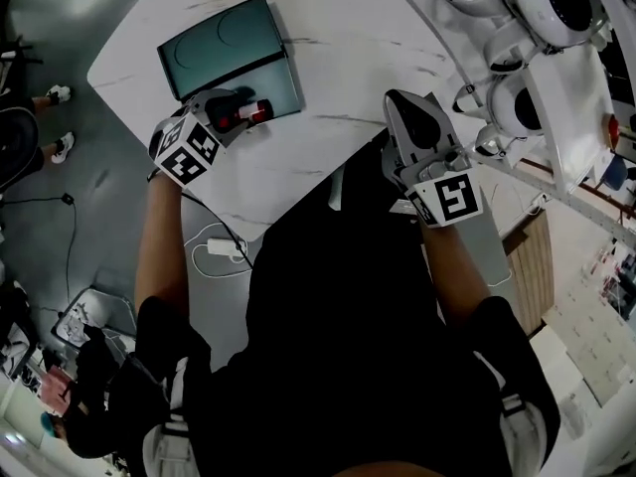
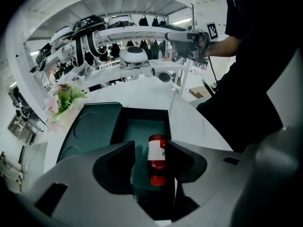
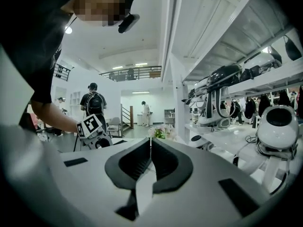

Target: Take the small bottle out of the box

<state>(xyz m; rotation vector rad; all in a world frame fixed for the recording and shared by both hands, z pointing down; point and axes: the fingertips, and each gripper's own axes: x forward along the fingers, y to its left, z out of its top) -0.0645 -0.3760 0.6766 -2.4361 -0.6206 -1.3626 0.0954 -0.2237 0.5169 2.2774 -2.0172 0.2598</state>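
1. The left gripper (image 2: 149,146) has its fingers wide apart. The small bottle (image 2: 156,159) lies between them, but they do not squeeze it.
2. The bottle is red with a white label. It lies on its side inside the box (image 2: 144,113). It is close to the right-hand finger, and there is a gap on the other side.
3. The right gripper (image 3: 150,143) has its fingers shut together with nothing in them. In the head view it hangs by the near edge of the white table (image 1: 348,48), well apart from the box.
4. The box is dark green and open. Its lid (image 2: 90,126) lies flat beside it on the table.
5. I think the job is only at its start. The left gripper is in the right place, but the bottle is not grabbed and not lifted yet. The fingers need to close on the bottle, and then it has to come up and out of the box.
6. Some things are hard to see:
   - I cannot tell if the right-hand finger touches the bottle or is just beside it.
   - The words on the label are too small to read.
   - In the head view the left gripper covers most of the bottle.
   - The near wall of the box is hidden under the gripper.
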